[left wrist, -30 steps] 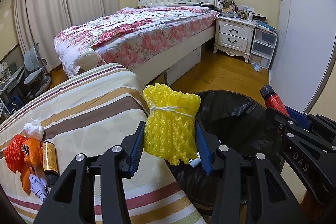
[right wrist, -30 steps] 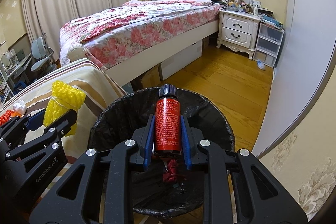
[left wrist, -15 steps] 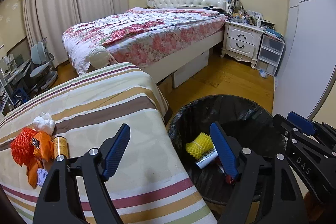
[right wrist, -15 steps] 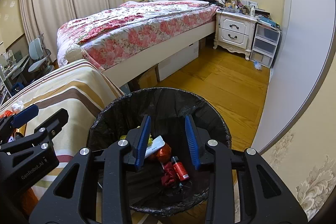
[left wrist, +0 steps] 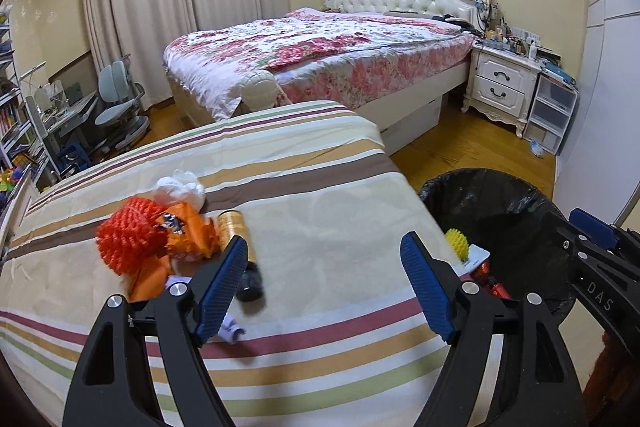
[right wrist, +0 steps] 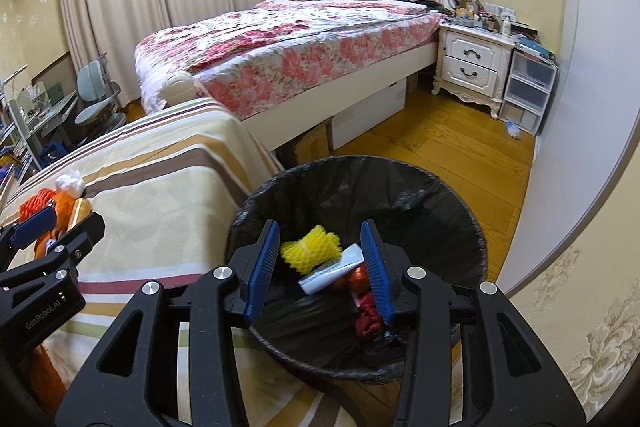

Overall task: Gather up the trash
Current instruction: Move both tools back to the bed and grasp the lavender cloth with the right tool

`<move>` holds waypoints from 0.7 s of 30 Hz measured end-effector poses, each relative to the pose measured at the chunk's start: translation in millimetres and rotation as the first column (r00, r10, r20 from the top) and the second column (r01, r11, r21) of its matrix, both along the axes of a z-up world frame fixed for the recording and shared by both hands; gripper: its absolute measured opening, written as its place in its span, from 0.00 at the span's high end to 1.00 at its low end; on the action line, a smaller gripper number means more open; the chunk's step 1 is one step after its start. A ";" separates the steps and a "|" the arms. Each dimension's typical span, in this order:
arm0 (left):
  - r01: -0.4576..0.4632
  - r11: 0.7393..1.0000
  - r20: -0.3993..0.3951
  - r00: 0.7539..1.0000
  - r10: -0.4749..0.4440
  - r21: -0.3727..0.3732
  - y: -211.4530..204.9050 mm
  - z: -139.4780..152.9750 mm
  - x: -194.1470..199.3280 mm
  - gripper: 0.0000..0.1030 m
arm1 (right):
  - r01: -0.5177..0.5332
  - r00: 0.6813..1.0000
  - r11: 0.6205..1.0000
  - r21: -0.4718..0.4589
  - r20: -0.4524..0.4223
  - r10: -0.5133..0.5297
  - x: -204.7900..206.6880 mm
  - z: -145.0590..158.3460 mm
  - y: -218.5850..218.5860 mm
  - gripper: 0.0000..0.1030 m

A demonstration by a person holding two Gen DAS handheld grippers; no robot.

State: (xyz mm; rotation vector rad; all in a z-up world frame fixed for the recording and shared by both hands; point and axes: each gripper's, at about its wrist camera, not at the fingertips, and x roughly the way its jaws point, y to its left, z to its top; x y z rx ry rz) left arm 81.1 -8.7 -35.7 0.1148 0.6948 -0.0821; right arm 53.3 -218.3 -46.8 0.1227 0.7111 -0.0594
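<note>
Over the striped blanket (left wrist: 320, 219), the left gripper (left wrist: 324, 283) is being held wide open w/ nothing in it. The right gripper (right wrist: 320, 263) is being held open over the bin (right wrist: 460, 211). More trash (left wrist: 160, 239) is lying on the blanket; yellow foam (right wrist: 310, 251) is lying inside the bin.

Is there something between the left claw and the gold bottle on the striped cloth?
Nothing visible blocks it. The open left claw hangs just above the gold bottle, which lies beside the orange wrapper.
</note>
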 end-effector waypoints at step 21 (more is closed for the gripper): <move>-0.295 0.955 -0.041 0.955 0.295 0.002 167.9 -8.0 -53.5 0.26 | -0.317 0.949 0.948 -0.029 -0.009 0.316 -4.6 11.0 150.8 0.60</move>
